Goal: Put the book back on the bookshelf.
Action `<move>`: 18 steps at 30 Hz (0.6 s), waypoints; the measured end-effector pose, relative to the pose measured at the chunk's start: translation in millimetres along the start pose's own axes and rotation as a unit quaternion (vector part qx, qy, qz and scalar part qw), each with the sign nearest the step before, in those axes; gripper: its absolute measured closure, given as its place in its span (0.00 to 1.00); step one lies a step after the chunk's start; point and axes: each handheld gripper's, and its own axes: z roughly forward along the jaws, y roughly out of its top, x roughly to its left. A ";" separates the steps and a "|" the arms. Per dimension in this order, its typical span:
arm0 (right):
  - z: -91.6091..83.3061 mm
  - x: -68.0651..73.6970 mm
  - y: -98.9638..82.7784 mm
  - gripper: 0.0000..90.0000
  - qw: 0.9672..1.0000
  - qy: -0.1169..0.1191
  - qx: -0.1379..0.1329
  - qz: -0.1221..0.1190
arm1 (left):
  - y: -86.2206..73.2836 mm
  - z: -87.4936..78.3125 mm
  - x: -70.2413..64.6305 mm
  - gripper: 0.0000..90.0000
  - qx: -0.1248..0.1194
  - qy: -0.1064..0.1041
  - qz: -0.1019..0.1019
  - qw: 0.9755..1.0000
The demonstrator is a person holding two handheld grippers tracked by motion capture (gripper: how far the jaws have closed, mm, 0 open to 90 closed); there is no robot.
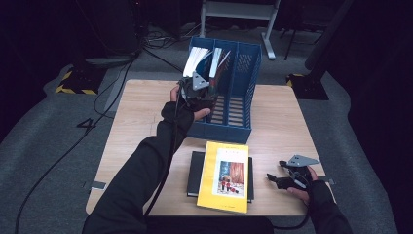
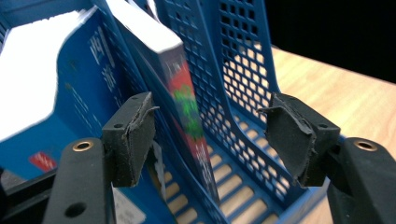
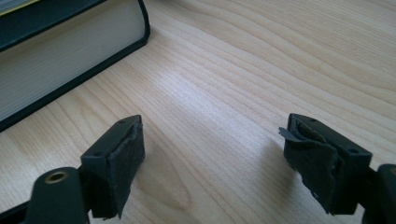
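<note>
High view: the left hand-held gripper [image 1: 200,90] is at the blue file rack [image 1: 243,105] at the far side of the table [image 1: 282,122]. The rack has three compartments. White-edged books fill the left one, and a thin book [image 1: 215,61] leans in the middle one.

Left gripper view: the jaws stand wide, pads clear of everything. The thin book [image 2: 180,84] sits between them, tilted against the perforated divider [image 2: 243,79], and it is not gripped. Its top edge leans away from upright.

Right gripper view: the right hand-held gripper [image 3: 219,163] rests low over bare table, jaws wide and empty, just beside the black book [image 3: 60,60]. In the high view a yellow book [image 1: 225,176] lies flat on that black book [image 1: 195,170] near the front edge.

Hazards from this position:
- The released thin book may slide further down the divider or fall flat in its compartment, because nothing supports its free side.
- Withdrawal of the left hand-held gripper may snag a pad on the book's edge or on the divider and drag the book out or shift the rack. The torn pad facing on both jaws raises that risk.
- The trailing cable [image 1: 165,161] crosses near the yellow book and may drag it.
- A shallow grasp on the yellow book may pick up the black book too, or push the stack towards the table edge.
</note>
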 end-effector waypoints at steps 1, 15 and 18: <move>0.0 0.0 0.0 0.23 1.000 0.000 0.000 0.000 | -2.0 -2.2 0.4 0.36 0.001 -0.005 0.004 1.000; 0.3 0.1 0.2 0.23 1.000 -0.002 0.000 0.000 | -36.1 -29.8 5.0 0.33 0.018 -0.025 0.015 0.999; 0.3 0.0 0.2 0.23 1.000 -0.001 0.000 0.001 | -44.9 -34.9 6.2 0.33 0.022 -0.031 0.014 0.999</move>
